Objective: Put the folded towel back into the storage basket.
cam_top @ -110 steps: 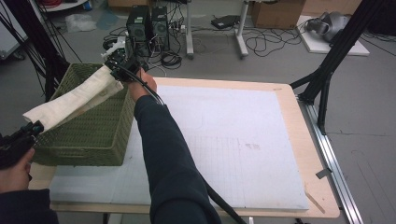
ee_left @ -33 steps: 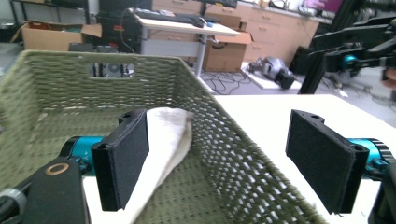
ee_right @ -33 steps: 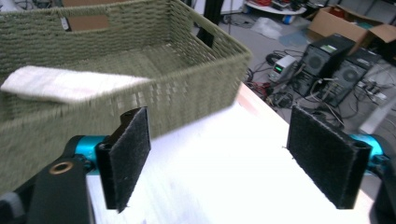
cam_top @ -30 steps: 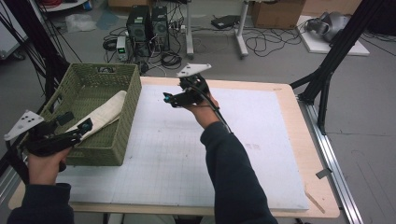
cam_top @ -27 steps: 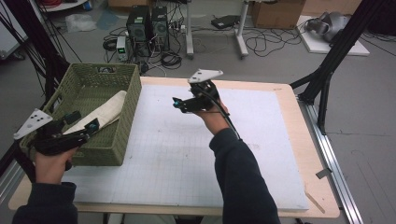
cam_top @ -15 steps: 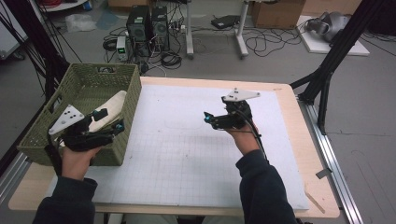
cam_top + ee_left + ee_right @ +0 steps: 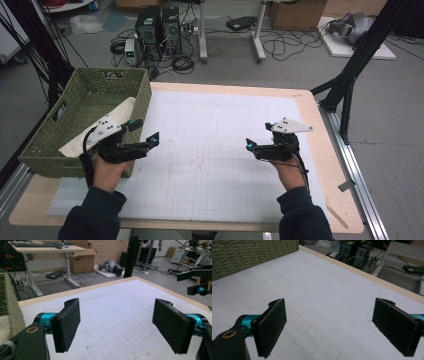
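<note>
Green basket (image 7: 75, 130): one; tongs (image 7: 142, 137), (image 7: 248, 145): two.

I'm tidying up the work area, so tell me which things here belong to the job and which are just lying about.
Job: green woven basket; cream folded cloth inside it; white gridded mat; both open hand-held grippers, left and right.
Lying about: black computer towers; cardboard box; floor cables.
</note>
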Demonstrator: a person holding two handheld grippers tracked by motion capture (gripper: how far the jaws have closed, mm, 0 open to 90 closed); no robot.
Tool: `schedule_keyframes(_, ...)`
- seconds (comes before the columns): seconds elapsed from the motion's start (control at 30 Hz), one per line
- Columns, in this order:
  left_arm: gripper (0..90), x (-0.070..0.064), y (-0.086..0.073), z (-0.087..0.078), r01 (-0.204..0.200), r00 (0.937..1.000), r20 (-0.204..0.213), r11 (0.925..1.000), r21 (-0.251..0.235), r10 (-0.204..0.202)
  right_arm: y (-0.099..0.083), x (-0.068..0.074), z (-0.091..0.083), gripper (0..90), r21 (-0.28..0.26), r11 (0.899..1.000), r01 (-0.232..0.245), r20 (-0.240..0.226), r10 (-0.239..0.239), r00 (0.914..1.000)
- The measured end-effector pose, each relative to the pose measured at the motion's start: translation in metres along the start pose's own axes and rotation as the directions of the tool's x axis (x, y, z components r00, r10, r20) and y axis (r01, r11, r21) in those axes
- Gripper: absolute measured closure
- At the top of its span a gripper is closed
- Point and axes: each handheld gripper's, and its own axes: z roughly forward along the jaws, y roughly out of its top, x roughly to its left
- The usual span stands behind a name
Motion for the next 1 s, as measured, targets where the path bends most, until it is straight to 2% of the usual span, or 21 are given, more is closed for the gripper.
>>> schedule_keyframes(0.07, 22.9, -0.005, -0.001, 0.003, -0.014, 0.9998, 0.012, 0.9999, 0.004, 0.014, -0.006, -0.003, -0.005, 11.5, -0.004, 1.0, -0.006, 0.011, 0.006, 0.9999)
schedule_keyframes(0.2, 22.9, -0.012, -0.005, 0.009, -0.018, 0.9995, 0.027, 0.9998, 0.003, 0.018, -0.017, -0.007, -0.014, 11.5, -0.001, 1.0, -0.017, 0.028, 0.017, 0.9995)
schedule_keyframes(0.37, 22.9, -0.021, -0.011, 0.016, -0.034, 0.9982, 0.05, 0.9994, 0.009, 0.033, -0.027, -0.005, -0.023, 11.5, 0.007, 1.0, -0.017, 0.046, 0.017, 0.9988)
schedule_keyframes(0.6, 22.9, -0.029, -0.019, 0.02, -0.05, 0.9963, 0.072, 0.9986, 0.02, 0.048, -0.042, -0.005, -0.034, 11.5, -0.021, 0.999, -0.048, 0.079, 0.049, 0.9957)
schedule_keyframes(0.67, 22.9, -0.031, -0.021, 0.022, -0.054, 0.9959, 0.075, 0.9983, 0.023, 0.052, -0.046, -0.006, -0.035, 11.5, -0.015, 0.998, -0.055, 0.084, 0.056, 0.9949)
schedule_keyframes(1.0, 22.9, -0.034, -0.025, 0.026, -0.058, 0.9952, 0.082, 0.9975, 0.04, 0.055, -0.048, -0.006, -0.039, 11.5, -0.008, 0.999, -0.046, 0.096, 0.046, 0.9943)
